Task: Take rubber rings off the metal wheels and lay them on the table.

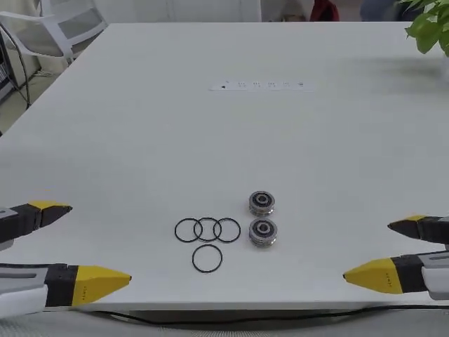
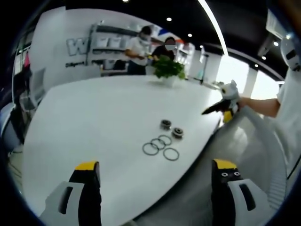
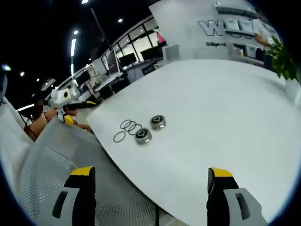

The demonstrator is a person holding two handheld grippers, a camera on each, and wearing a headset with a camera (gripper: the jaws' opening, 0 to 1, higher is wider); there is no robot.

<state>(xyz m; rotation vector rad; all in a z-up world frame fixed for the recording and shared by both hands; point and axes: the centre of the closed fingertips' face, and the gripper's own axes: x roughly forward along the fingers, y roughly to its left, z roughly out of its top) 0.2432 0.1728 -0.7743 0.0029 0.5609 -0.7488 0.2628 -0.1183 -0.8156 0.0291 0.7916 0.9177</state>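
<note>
Two metal wheels stand side by side on the white table (image 1: 231, 140): the far wheel (image 1: 262, 202) (image 2: 165, 124) (image 3: 157, 121) and the near wheel (image 1: 263, 232) (image 2: 178, 133) (image 3: 142, 135). Several black rubber rings lie flat to their left, three in an overlapping row (image 1: 208, 229) (image 2: 158, 143) (image 3: 129, 125) and one ring (image 1: 207, 258) (image 2: 171, 154) (image 3: 119, 137) closer to me. My left gripper (image 1: 91, 246) (image 2: 155, 169) is open at the table's near left edge. My right gripper (image 1: 368, 249) (image 3: 148, 176) is open at the near right edge. Nothing is between either pair of jaws.
A flush socket strip (image 1: 258, 86) sits mid-table further back. A white chair (image 1: 59, 31) stands at the far left, a green plant (image 1: 429, 24) (image 2: 168, 68) at the far right corner. Two people (image 2: 150, 47) stand beyond the table.
</note>
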